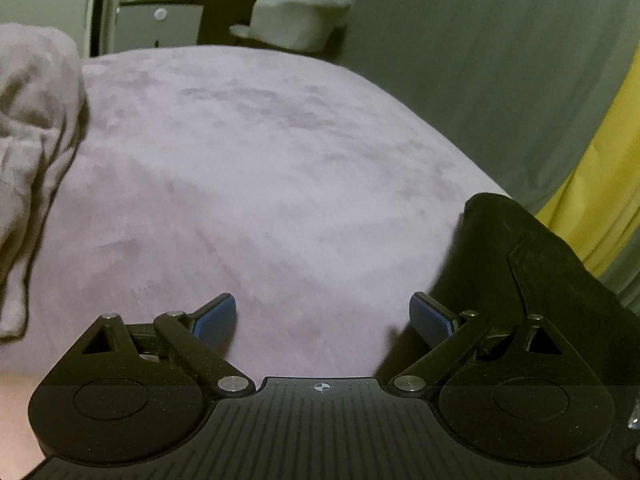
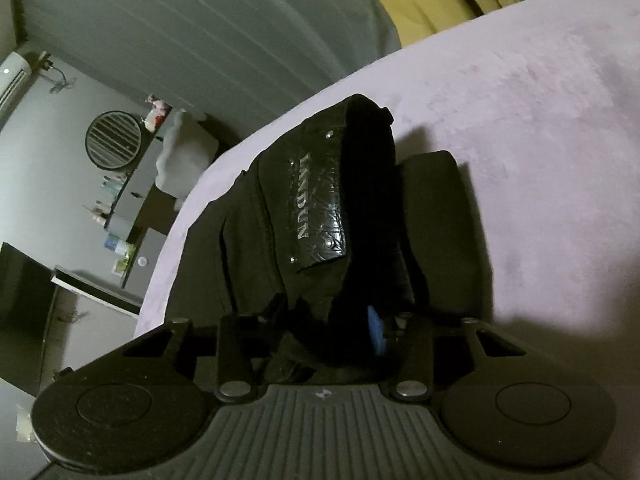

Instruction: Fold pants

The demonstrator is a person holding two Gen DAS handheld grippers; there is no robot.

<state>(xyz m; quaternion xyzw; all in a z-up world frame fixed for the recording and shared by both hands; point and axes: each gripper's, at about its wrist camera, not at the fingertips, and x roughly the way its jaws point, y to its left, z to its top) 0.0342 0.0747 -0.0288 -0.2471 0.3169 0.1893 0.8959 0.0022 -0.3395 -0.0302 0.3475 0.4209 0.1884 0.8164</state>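
Observation:
Black pants [image 2: 312, 208] lie bunched on a lilac plush bed cover [image 2: 540, 120], with a glossy lettered patch facing up. My right gripper [image 2: 332, 332] is shut on a thick fold of the pants; cloth fills the gap and hides most of the blue pads [image 2: 375, 334]. In the left wrist view the pants [image 1: 520, 264] lie at the lower right, reaching to the right fingertip. My left gripper [image 1: 323, 318] is open and empty, low over the bare cover [image 1: 260, 180] just left of the pants.
A crumpled beige blanket [image 1: 32, 160] lies at the left of the bed. Grey curtains [image 1: 500, 80] and a yellow one [image 1: 600, 184] hang past the bed's far edge. A white stool [image 1: 300, 20] and a desk with shelves [image 1: 160, 24] stand beyond.

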